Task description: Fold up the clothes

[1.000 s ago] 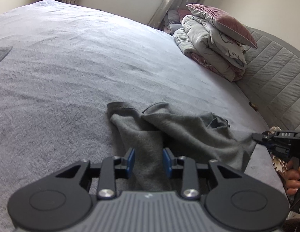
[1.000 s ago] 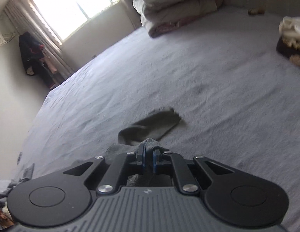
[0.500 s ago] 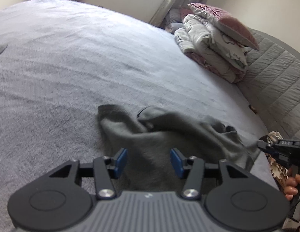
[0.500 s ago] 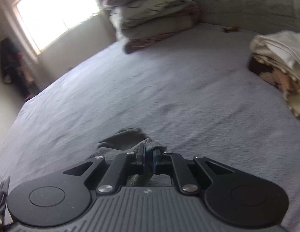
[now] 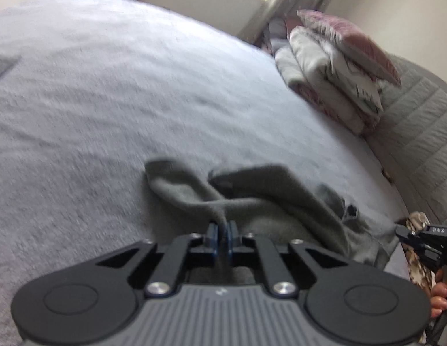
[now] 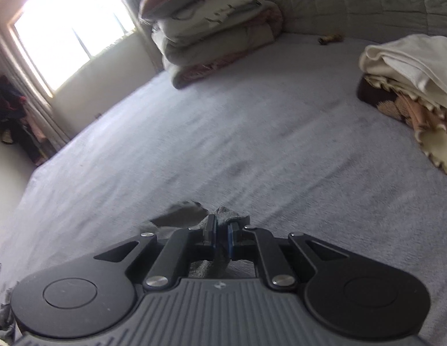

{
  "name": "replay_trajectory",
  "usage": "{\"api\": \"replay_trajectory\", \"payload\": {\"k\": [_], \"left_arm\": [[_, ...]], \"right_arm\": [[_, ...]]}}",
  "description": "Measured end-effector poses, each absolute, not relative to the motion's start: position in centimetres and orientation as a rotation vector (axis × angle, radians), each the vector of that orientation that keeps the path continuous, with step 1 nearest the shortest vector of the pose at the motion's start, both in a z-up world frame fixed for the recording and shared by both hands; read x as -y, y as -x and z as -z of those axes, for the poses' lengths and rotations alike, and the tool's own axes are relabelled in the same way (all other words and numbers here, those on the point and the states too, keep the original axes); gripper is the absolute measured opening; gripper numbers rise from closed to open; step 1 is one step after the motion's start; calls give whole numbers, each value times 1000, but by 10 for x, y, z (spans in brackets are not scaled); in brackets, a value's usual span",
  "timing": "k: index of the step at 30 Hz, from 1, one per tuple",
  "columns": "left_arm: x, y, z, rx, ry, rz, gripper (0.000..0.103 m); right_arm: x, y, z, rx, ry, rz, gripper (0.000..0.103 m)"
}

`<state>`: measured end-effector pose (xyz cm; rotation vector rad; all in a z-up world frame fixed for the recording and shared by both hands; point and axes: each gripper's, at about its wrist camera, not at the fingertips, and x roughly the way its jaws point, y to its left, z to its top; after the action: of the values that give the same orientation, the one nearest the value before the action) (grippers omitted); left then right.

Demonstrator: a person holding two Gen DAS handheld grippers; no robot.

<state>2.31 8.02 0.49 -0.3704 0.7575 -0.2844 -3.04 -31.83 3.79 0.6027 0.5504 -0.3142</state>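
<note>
The bed [image 5: 108, 92] serves as the reference surface; its grey cover lies rumpled but largely bare. A dark grey garment [image 5: 260, 199] lies crumpled on the bed at its near edge, stretched between the two grippers.

Left gripper [image 5: 222, 235]: the jaws have just been closing and now stand together, with a ridge of the garment pinched between the blue pads [image 5: 213, 235]. Fabric rises in a fold from the bed straight into the grip.

Right gripper [image 6: 222, 233]: jaws nearly together, clamped on another portion of the garment [image 6: 180, 216], which bunches just beyond and beneath the pads. In the left wrist view this gripper shows at the right border, at the bed's edge, with the fingers of the hand [image 5: 441, 294] on it partly visible.

A stack of folded bedding [image 5: 330, 86] topped by a pink pillow [image 5: 353, 43] sits on the bed's far side against the quilted headboard [image 5: 419, 121], well apart from the garment. A pile of cream and patterned cloth [image 6: 407, 86] lies on the bed to the right of the right gripper. A small brown item [image 6: 330, 39] lies on the bed at the foot of the headboard; its nature cannot be determined. Both views are blurred.
</note>
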Motion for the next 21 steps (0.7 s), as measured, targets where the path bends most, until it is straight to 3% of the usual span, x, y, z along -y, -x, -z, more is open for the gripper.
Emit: {"api": "replay_trajectory", "payload": {"k": [9, 21], "left_arm": [[-104, -1, -41, -598, 336, 174, 4], [-148, 1, -40, -658, 334, 108, 4]], "right_arm": [[304, 4, -58, -504, -608, 192, 8], [249, -74, -111, -486, -465, 42, 8]]}}
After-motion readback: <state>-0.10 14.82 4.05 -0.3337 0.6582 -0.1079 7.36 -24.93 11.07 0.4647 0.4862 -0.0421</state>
